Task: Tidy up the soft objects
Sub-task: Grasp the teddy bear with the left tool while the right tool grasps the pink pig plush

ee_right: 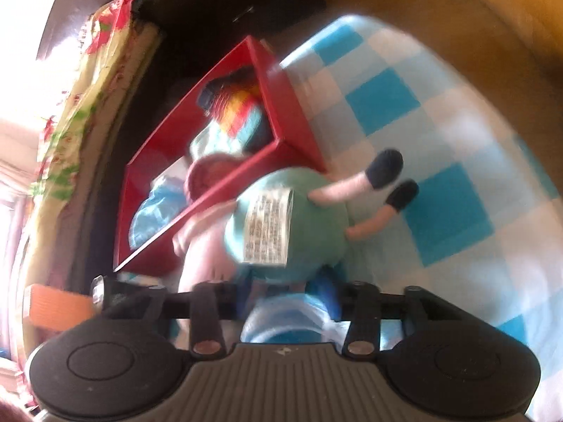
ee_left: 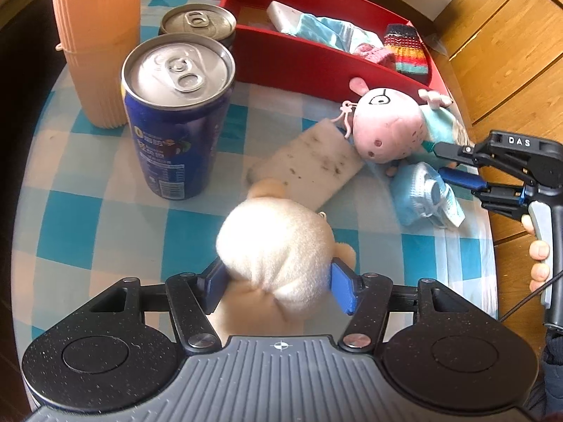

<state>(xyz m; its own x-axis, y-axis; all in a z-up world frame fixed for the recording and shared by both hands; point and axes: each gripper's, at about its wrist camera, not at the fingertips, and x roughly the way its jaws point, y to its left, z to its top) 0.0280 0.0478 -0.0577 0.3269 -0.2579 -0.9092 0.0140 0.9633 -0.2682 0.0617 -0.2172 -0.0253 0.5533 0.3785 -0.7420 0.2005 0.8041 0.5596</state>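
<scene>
Clamping a cream plush toy [ee_left: 278,242], the left claw [ee_left: 278,283] faces a blue can [ee_left: 176,119] at ten o'clock; the right claw [ee_left: 448,163] looks nearly closed beside the pink pig plush [ee_left: 387,130].

Both wrist views look steeply down, close (sharing the red tray [ee_left: 316,59]).

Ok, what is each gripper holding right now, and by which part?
Left gripper clamps the cream plush toy across its round head. Right gripper sits at the teal body of the pig plush; blur hides whether it grips.
</scene>
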